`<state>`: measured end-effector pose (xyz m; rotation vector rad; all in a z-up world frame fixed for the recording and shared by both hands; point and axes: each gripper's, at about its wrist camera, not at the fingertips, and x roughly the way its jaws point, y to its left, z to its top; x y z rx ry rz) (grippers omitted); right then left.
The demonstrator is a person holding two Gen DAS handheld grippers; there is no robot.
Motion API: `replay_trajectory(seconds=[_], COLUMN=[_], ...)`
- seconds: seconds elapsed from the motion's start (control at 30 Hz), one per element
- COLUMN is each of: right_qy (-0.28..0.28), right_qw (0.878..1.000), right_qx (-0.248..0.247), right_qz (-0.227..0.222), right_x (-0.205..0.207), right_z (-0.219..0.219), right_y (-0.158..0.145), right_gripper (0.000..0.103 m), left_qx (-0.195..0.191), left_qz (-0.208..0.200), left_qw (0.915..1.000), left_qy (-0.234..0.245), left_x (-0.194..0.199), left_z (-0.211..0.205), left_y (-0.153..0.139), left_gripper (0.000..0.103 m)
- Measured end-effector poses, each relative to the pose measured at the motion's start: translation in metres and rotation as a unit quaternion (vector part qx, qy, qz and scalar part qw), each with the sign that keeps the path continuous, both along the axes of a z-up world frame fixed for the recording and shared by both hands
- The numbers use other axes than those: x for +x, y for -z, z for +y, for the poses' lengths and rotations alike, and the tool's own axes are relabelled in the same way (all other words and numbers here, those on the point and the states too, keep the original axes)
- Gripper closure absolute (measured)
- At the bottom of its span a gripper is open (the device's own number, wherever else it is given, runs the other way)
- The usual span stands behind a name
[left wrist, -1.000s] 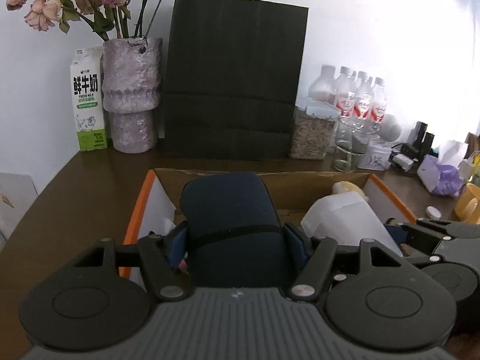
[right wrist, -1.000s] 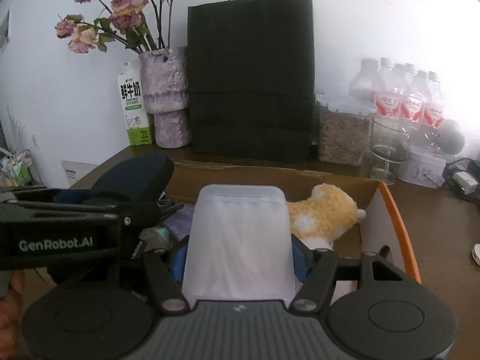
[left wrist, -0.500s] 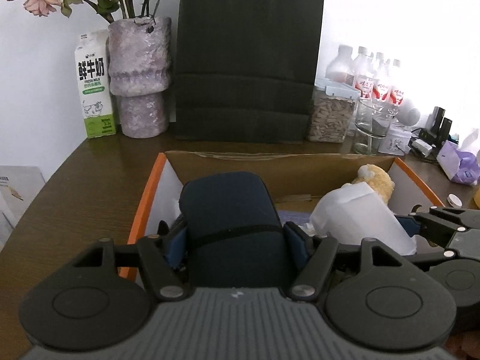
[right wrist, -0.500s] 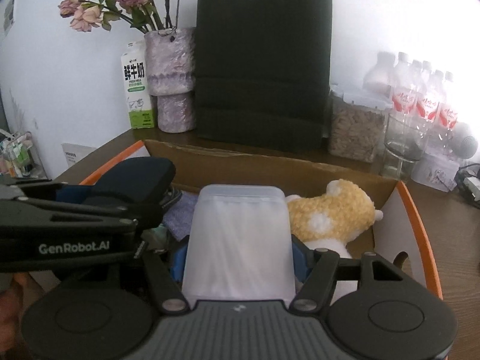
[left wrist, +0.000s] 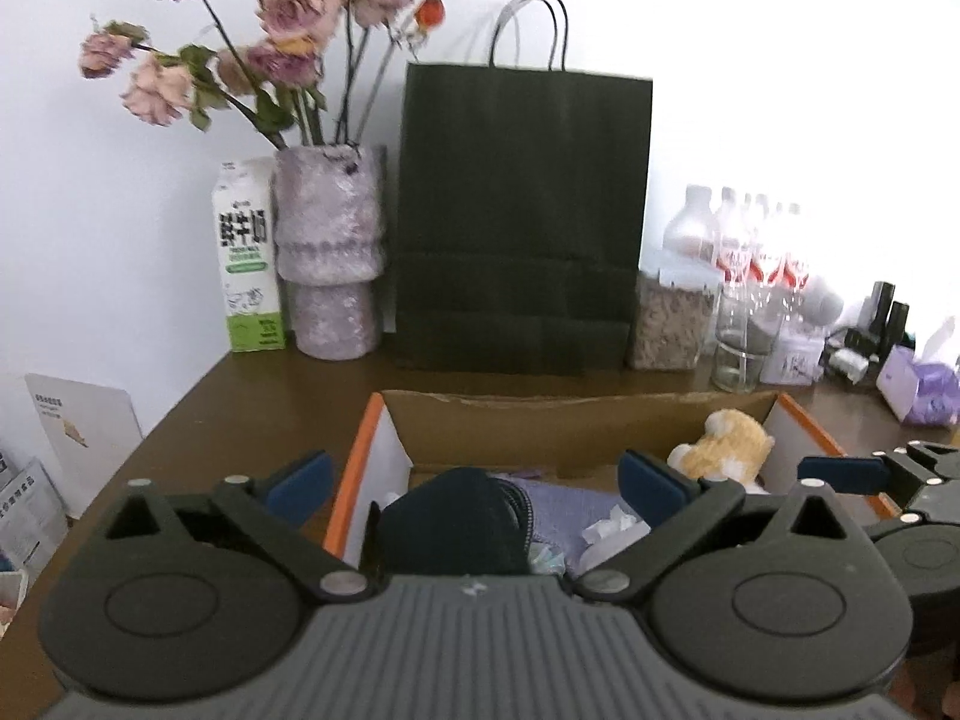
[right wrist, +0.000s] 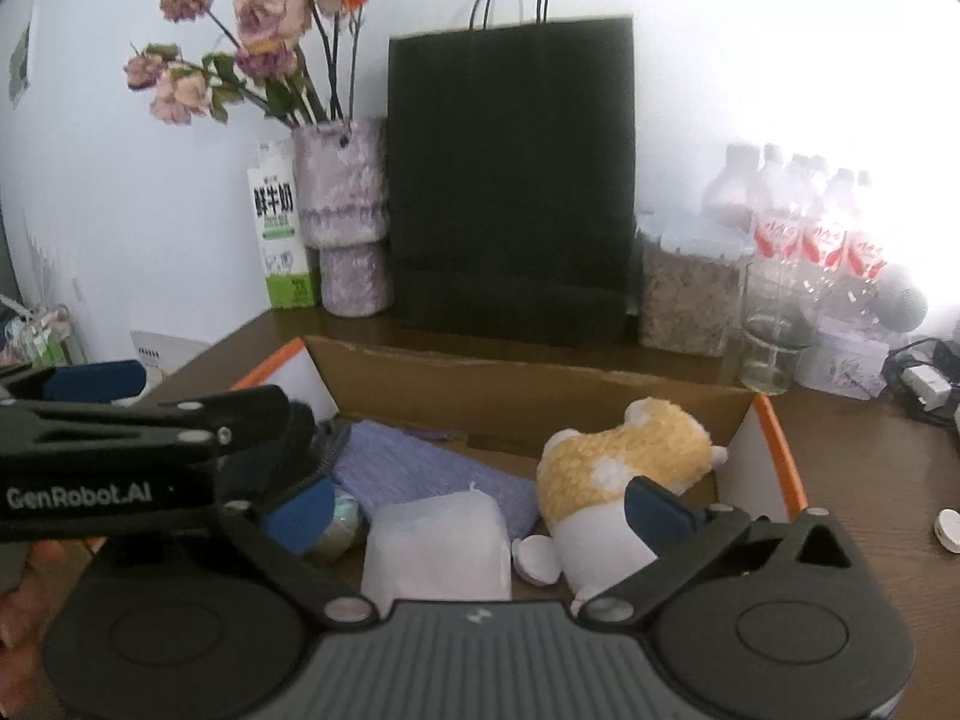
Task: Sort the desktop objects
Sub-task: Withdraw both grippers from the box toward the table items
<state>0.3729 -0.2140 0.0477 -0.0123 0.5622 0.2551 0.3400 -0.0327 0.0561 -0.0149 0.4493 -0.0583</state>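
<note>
An orange-edged cardboard box [left wrist: 354, 480] sits on the brown desk. Inside it lie a dark blue case [left wrist: 456, 528], a purple cloth [right wrist: 420, 468], a yellow-and-white plush toy [right wrist: 618, 462] and a white translucent pouch [right wrist: 435, 546]. My left gripper [left wrist: 474, 480] hovers over the case with its jaws opening wide; the case sits low between the blue pads, untouched. My right gripper [right wrist: 480, 516] is opening too, above the pouch, and its pads do not touch it. One left finger [right wrist: 180, 420] crosses in front of the case [right wrist: 294, 444].
Behind the box stand a black paper bag [left wrist: 522, 222], a purple vase of dried roses [left wrist: 330, 252], a milk carton [left wrist: 246, 258], a grain jar [right wrist: 684, 294], a glass [right wrist: 771, 336] and several water bottles [right wrist: 804, 222]. A white cap [right wrist: 948, 531] lies at the right.
Both grippers have opened and let go: the dark case and the white pouch now lie in the box. Both have lifted a little, so the box looks lower and farther.
</note>
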Motion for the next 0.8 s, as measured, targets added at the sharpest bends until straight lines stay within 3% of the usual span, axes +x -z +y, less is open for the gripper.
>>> replay_trajectory(seconds=[0.4,0.8], right_qy=[0.005,0.002], right_qw=[0.999,0.998], right_qx=[-0.013,-0.023], right_qz=[-0.036,-0.054], right_x=[-0.071,-0.137], right_z=[-0.007,-0.021], right_y=[-0.034,-0.046], right_gripper=[0.0,0.0], left_qx=[-0.003,-0.005], left_qz=[-0.033,-0.038], left_qw=[0.9994,0.9993], left_qy=[-0.005,-0.005], left_x=[-0.067,-0.121], left_z=[0.003,0.006], left_y=[-0.031,-0.038], left_gripper=[0.0,0.0])
